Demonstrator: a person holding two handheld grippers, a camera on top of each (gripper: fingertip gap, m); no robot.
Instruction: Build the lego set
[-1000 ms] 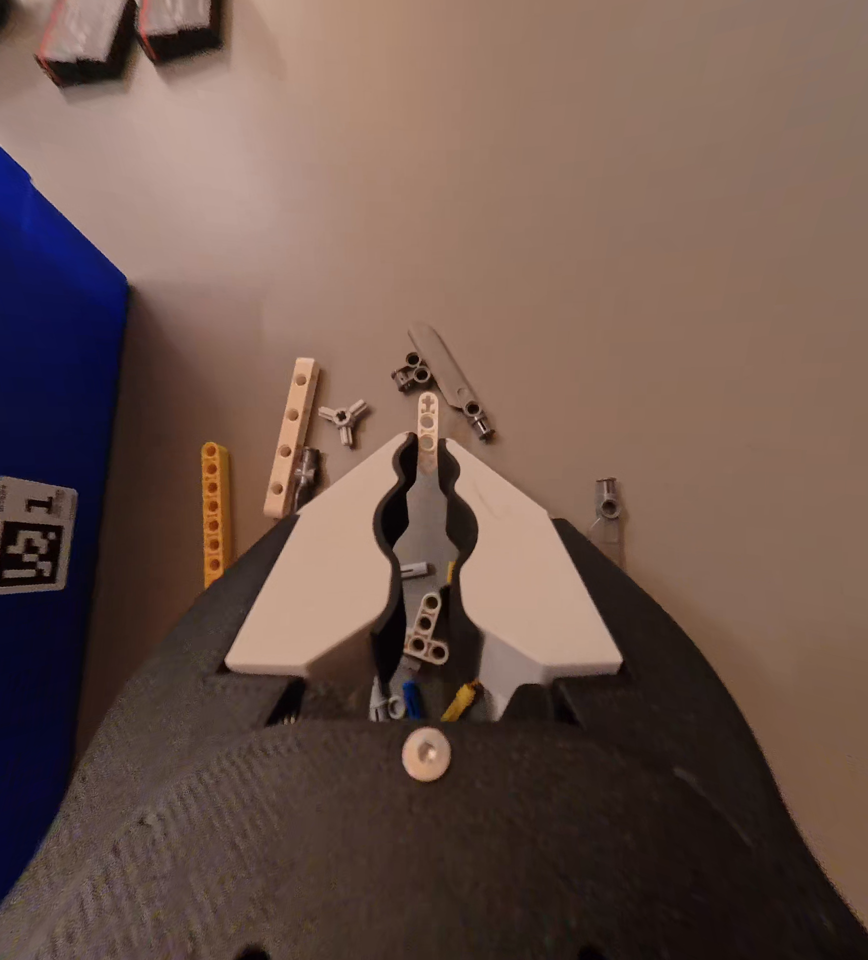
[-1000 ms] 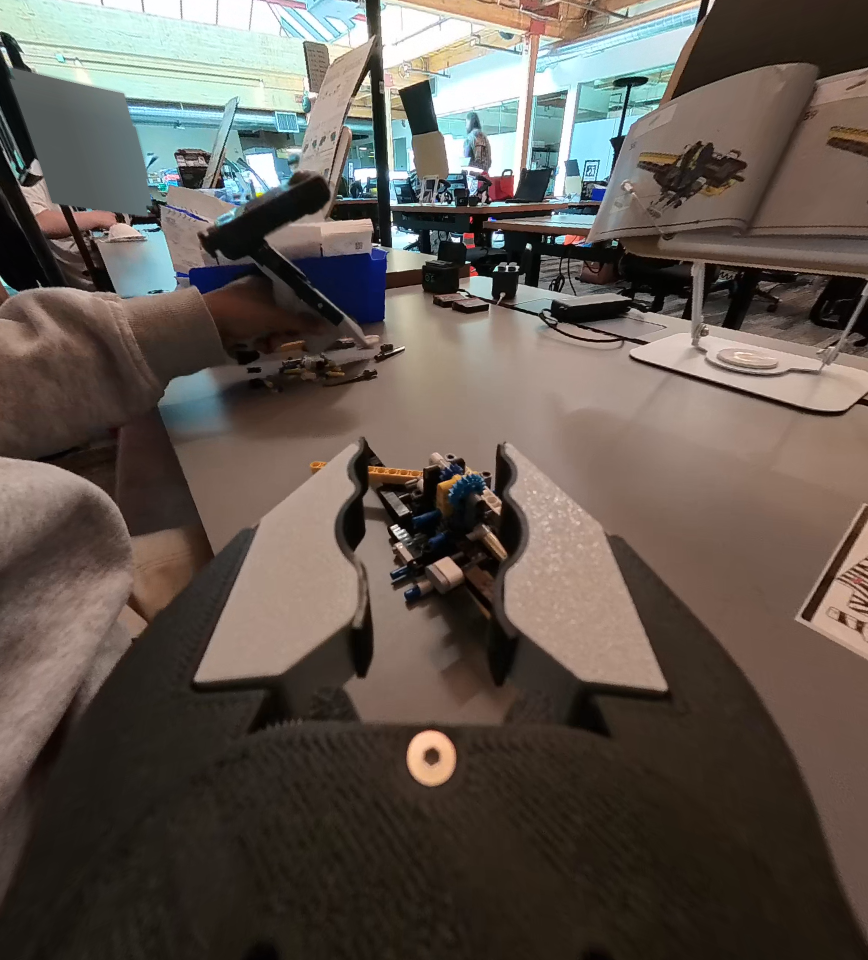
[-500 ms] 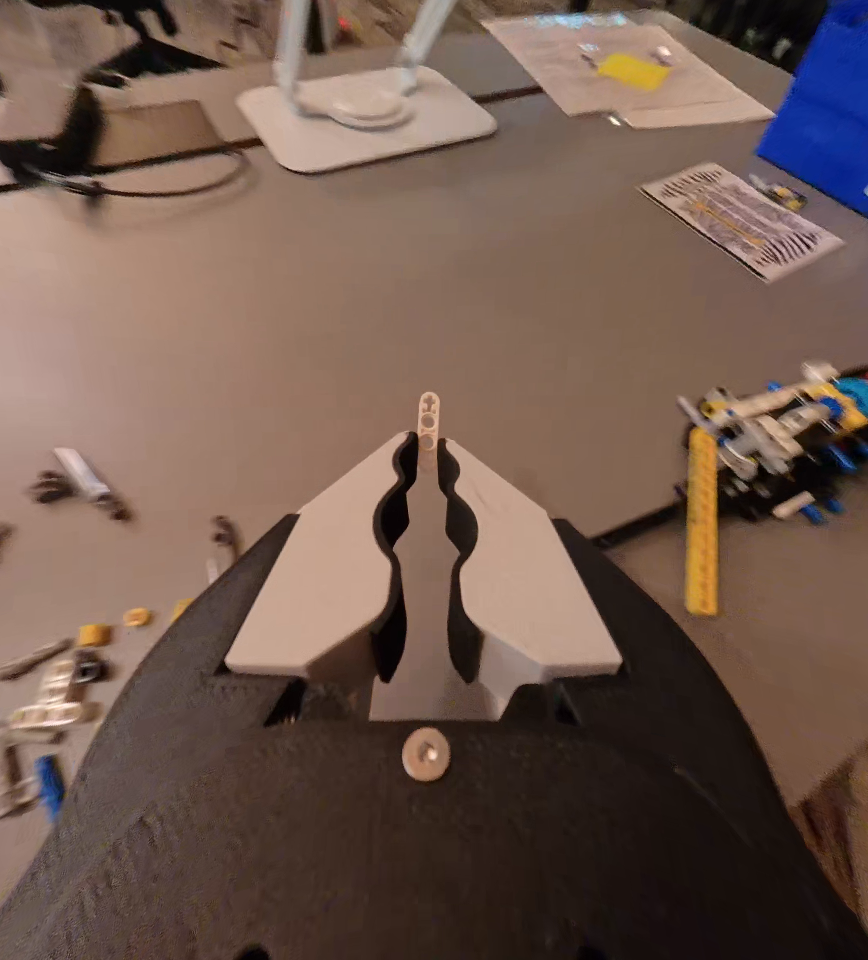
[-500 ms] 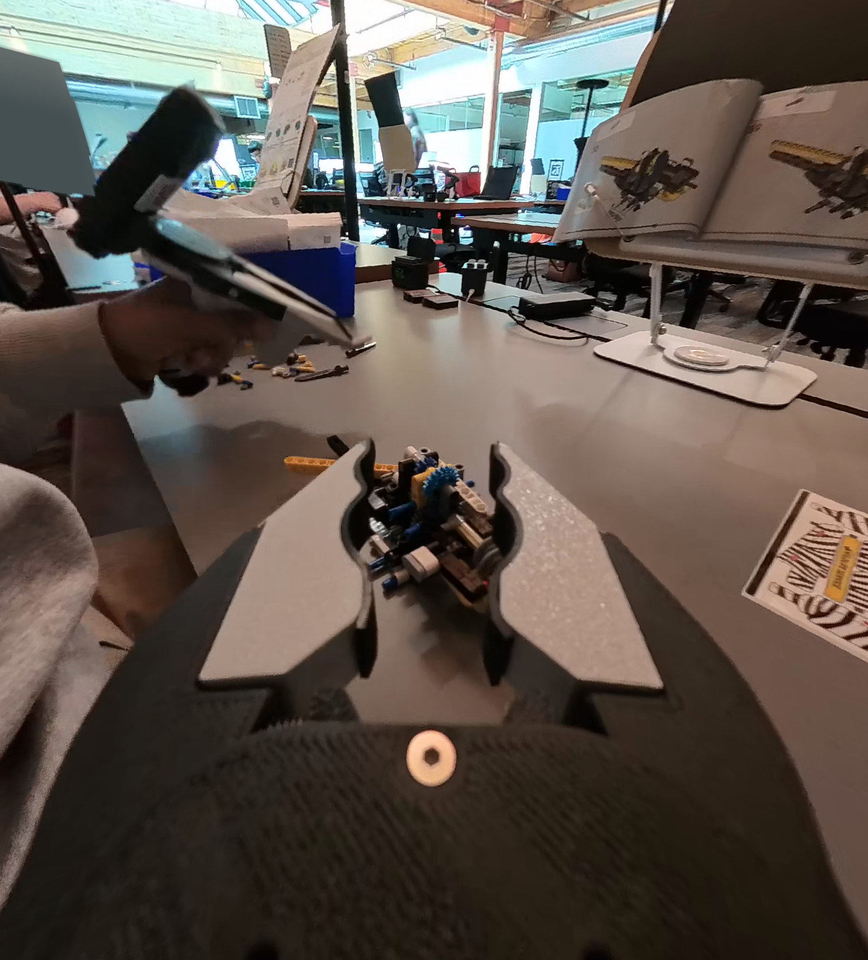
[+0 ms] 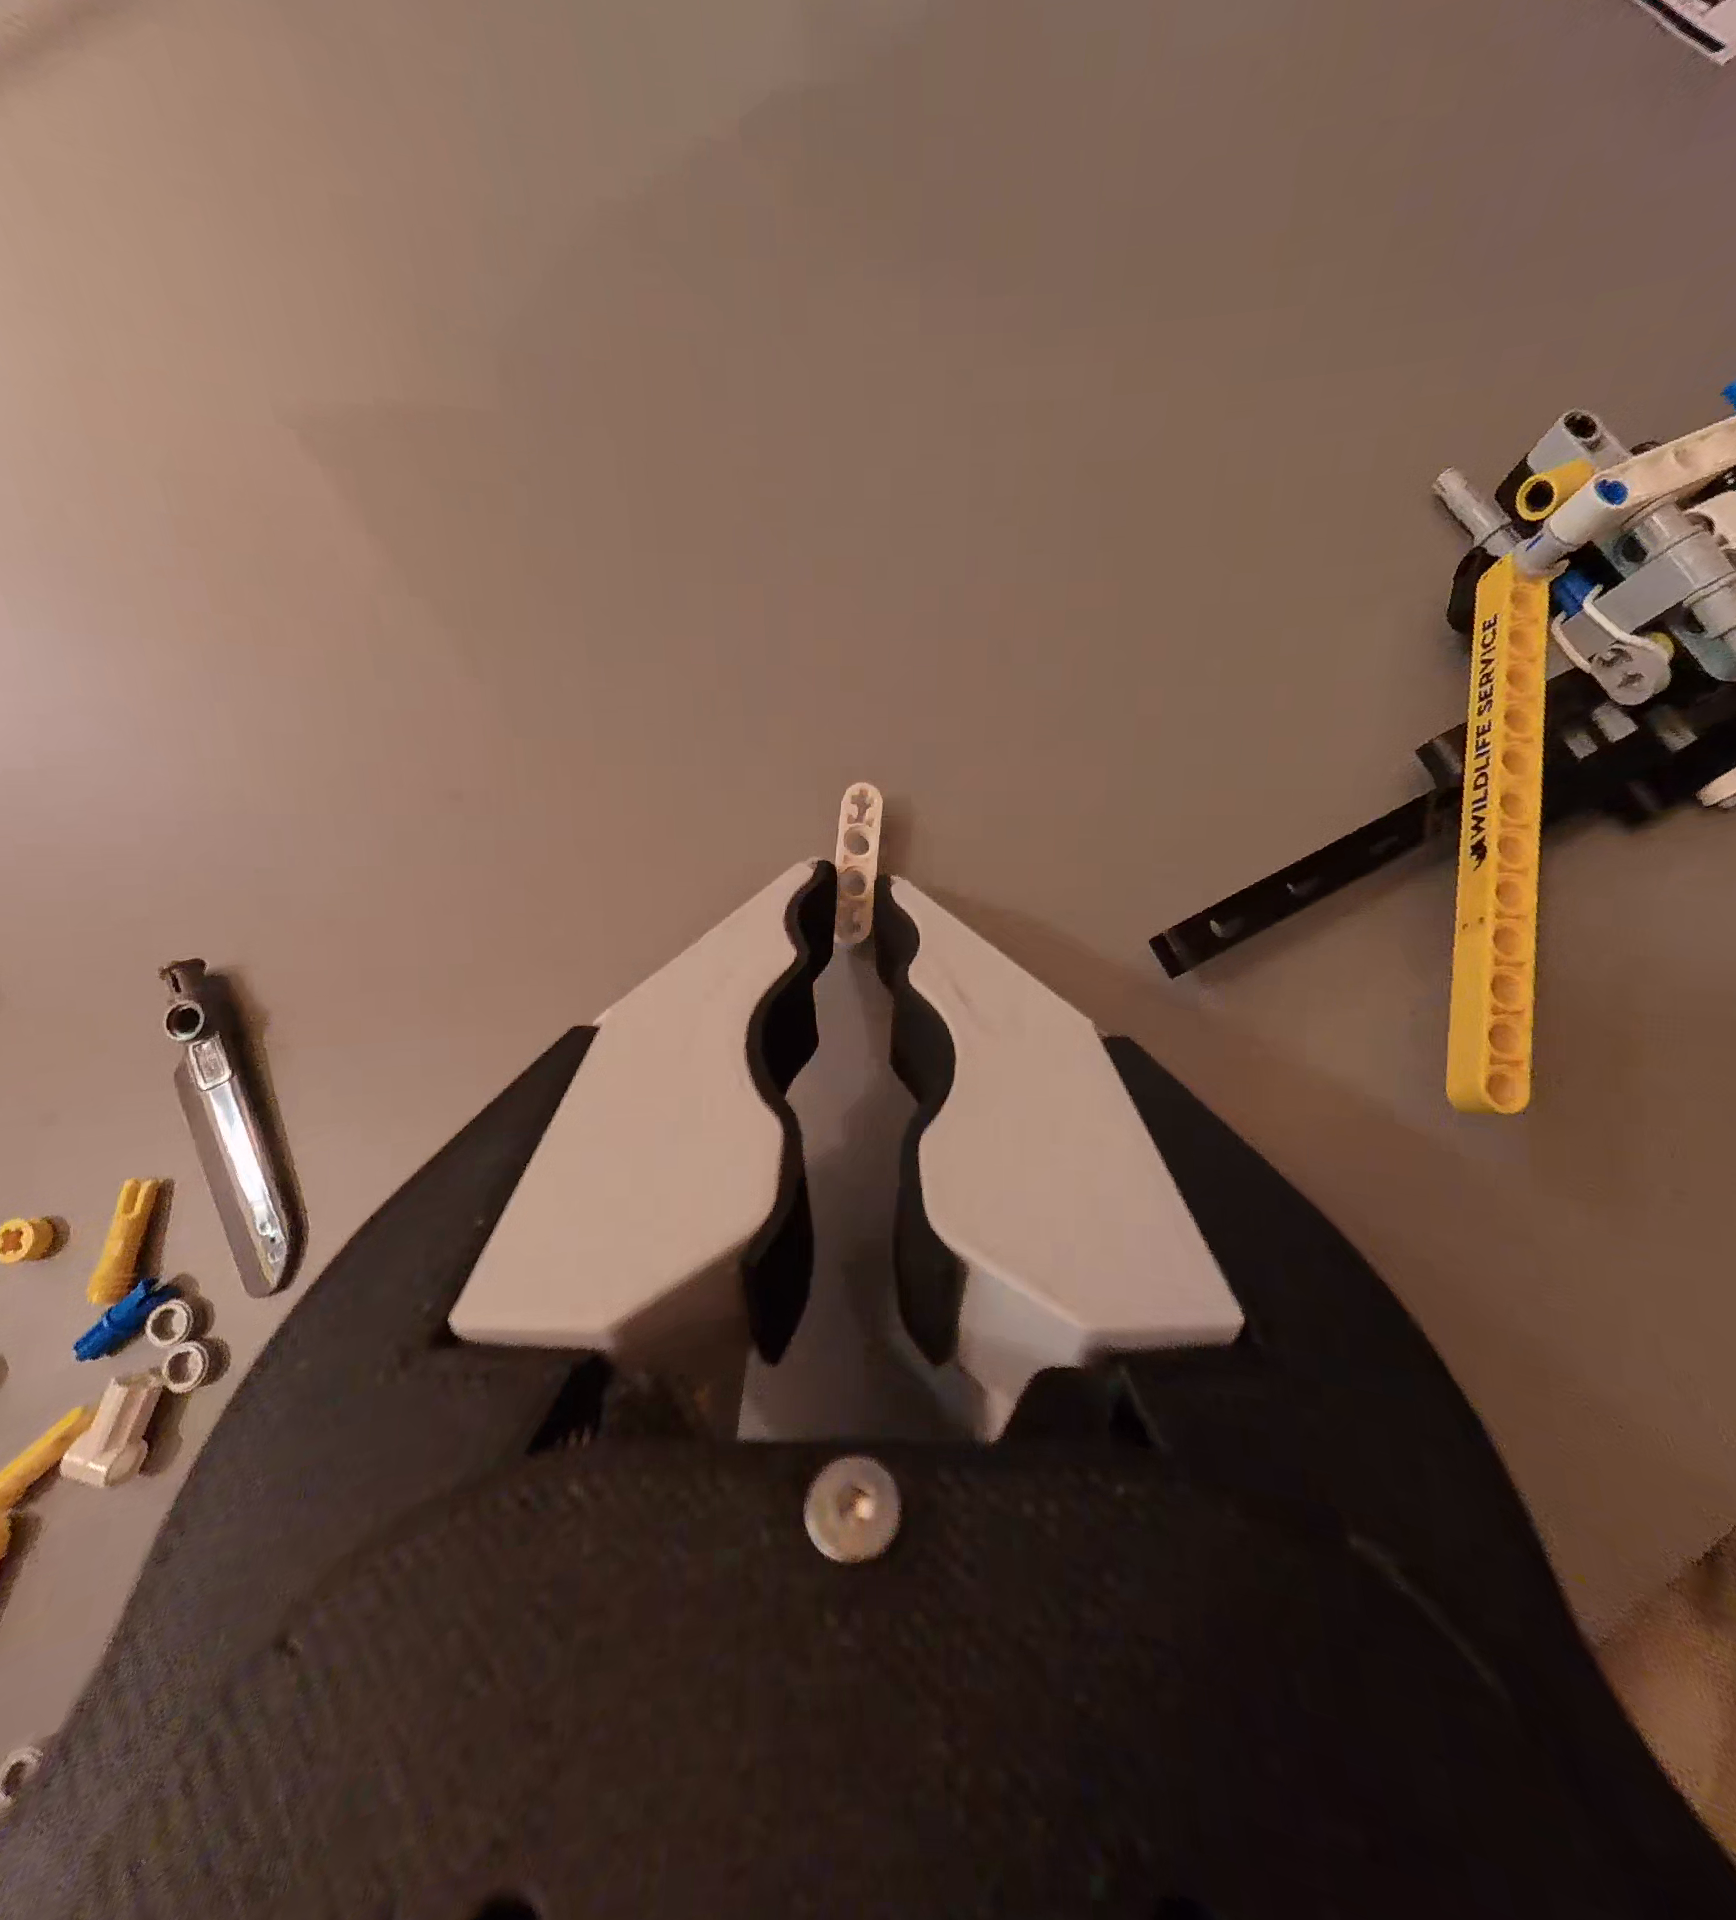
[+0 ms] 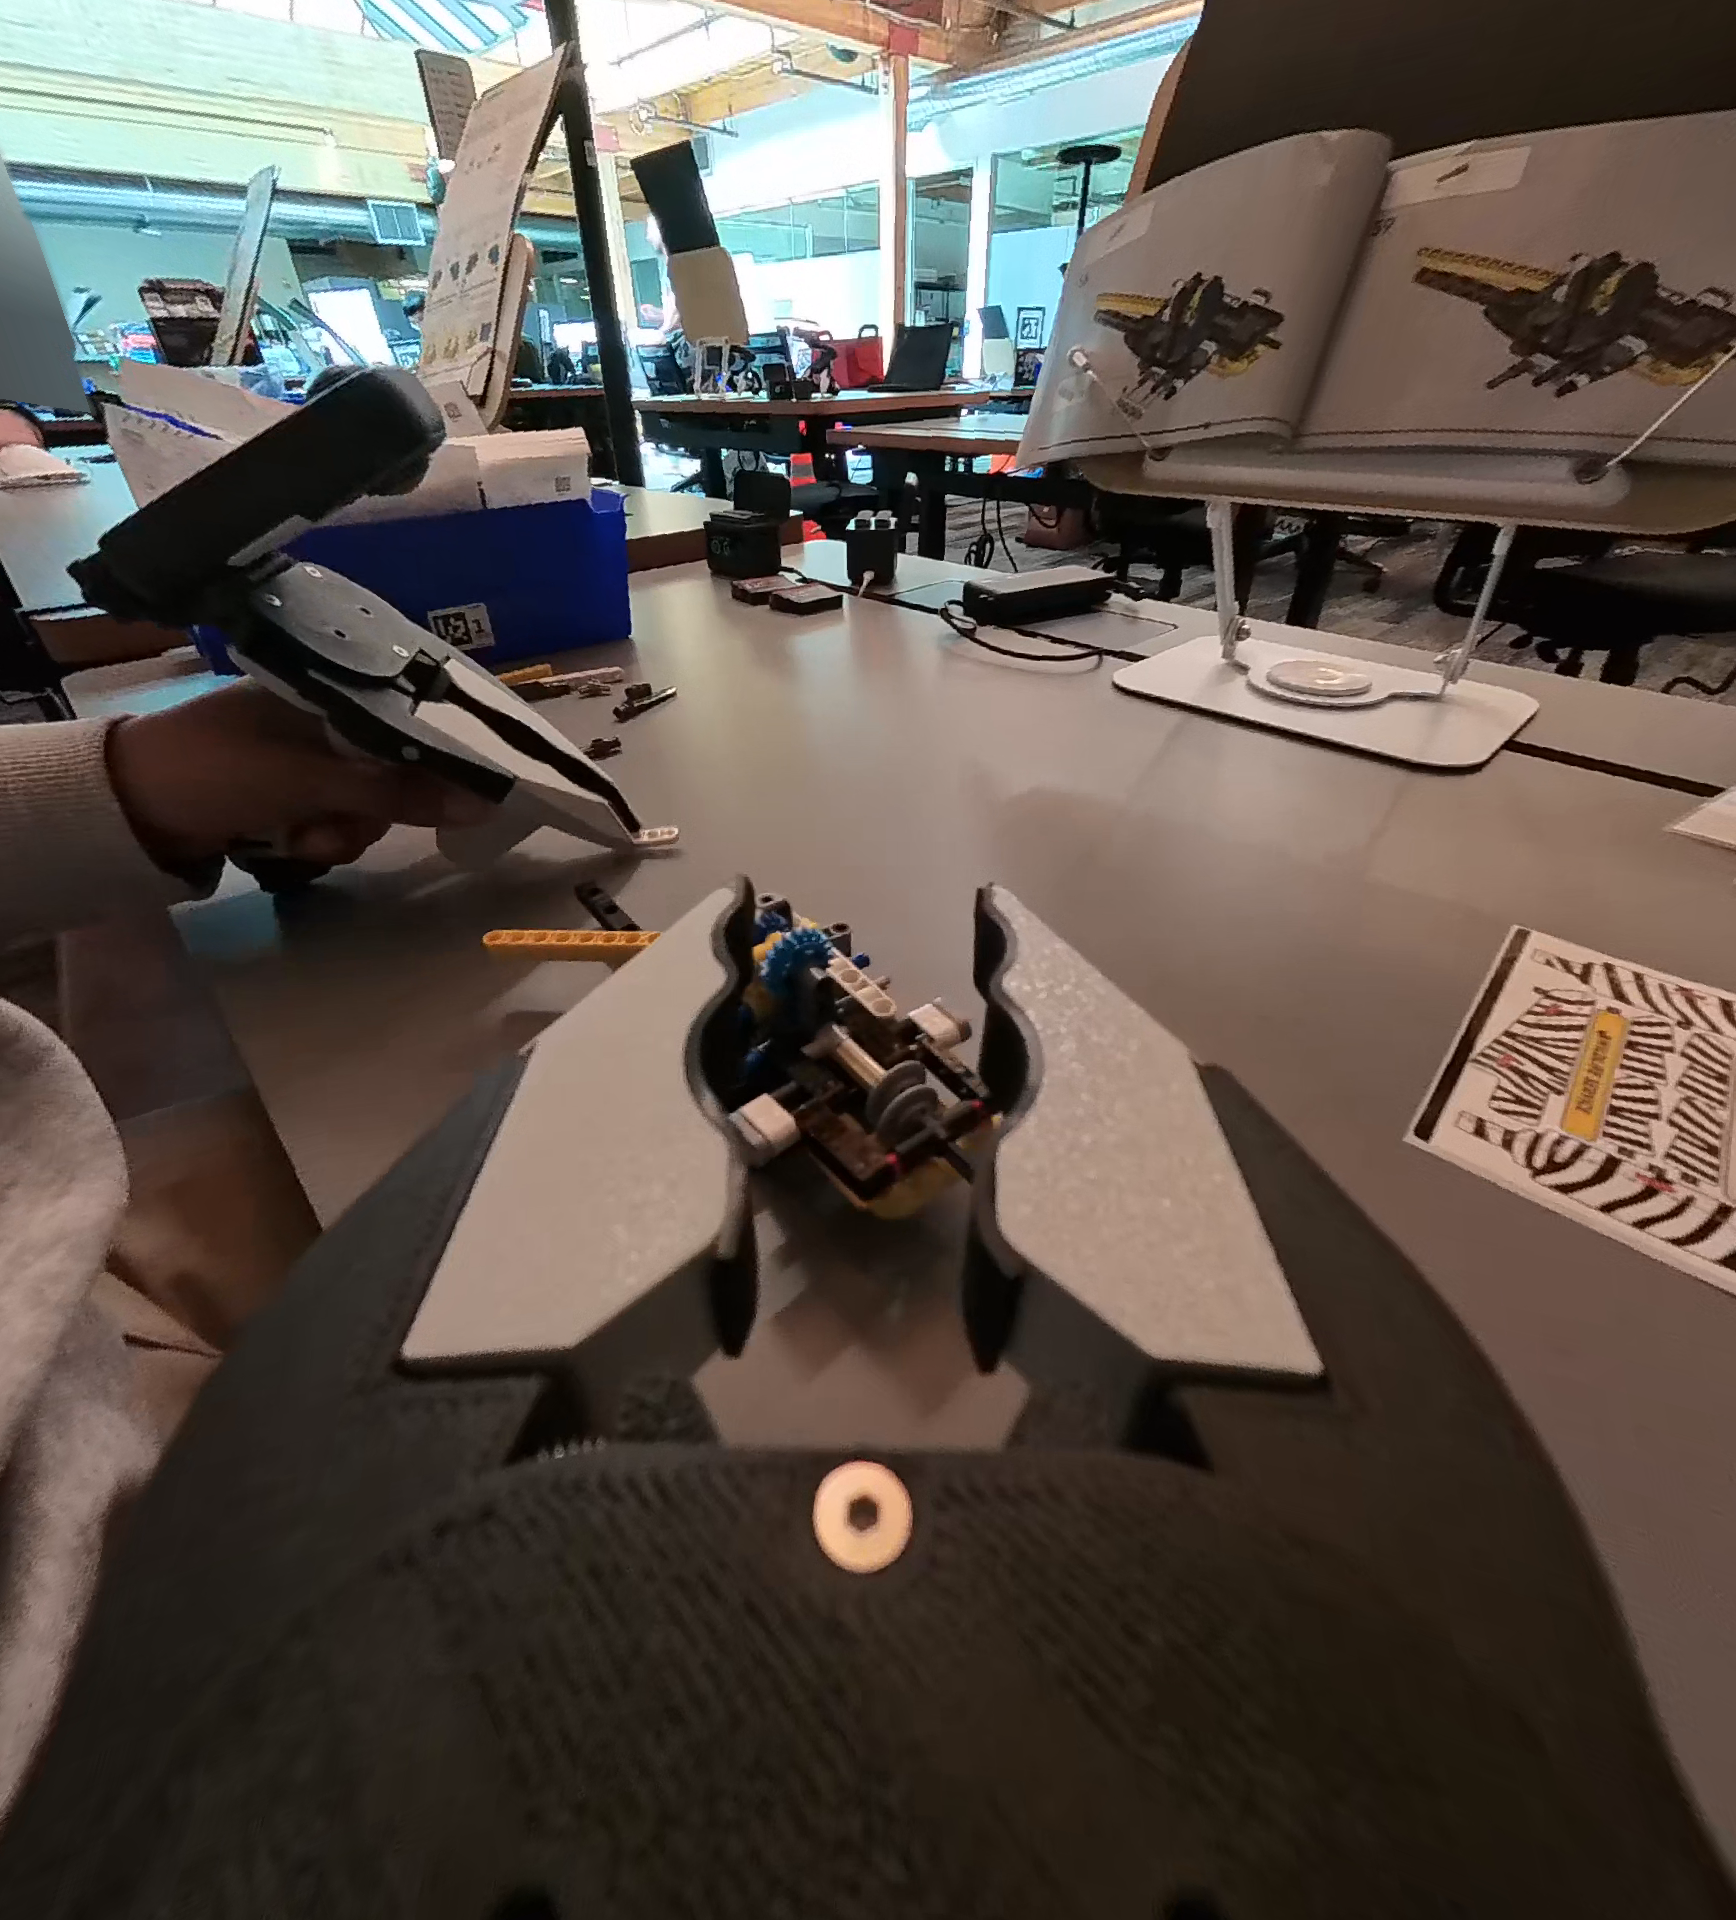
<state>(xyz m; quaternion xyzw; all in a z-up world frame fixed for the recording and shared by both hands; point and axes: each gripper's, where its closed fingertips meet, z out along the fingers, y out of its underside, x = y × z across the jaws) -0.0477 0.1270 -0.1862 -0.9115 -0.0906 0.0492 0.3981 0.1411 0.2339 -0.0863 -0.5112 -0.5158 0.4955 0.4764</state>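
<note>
My left gripper (image 5: 856, 878) is shut on a small white thin beam (image 5: 859, 831), whose end sticks out past the fingertips just above the grey table. The right wrist view shows that gripper (image 6: 625, 826) tilted down at the left with the white beam (image 6: 658, 831) at its tip. The part-built lego model (image 5: 1664, 582) lies at the right with a long yellow beam (image 5: 1498, 831) and a black beam (image 5: 1290, 894) sticking out. My right gripper (image 6: 859, 904) has its fingers against both sides of the model (image 6: 843, 1070).
Loose parts lie at the left: a silver blade (image 5: 235, 1143) and several yellow, blue and white pins (image 5: 126, 1236). A zebra sticker sheet (image 6: 1653, 1101) lies to the right. An open instruction book (image 6: 1415, 301) stands on a white stand (image 6: 1321, 696). A blue bin (image 6: 490, 582) is at the back left. Across from one pair of fingers to the other is roughly 25 cm.
My left gripper lifted the white beam from the parts pile and carried it right, to near the model. My right gripper moved in around the model and its fingers narrowed.
</note>
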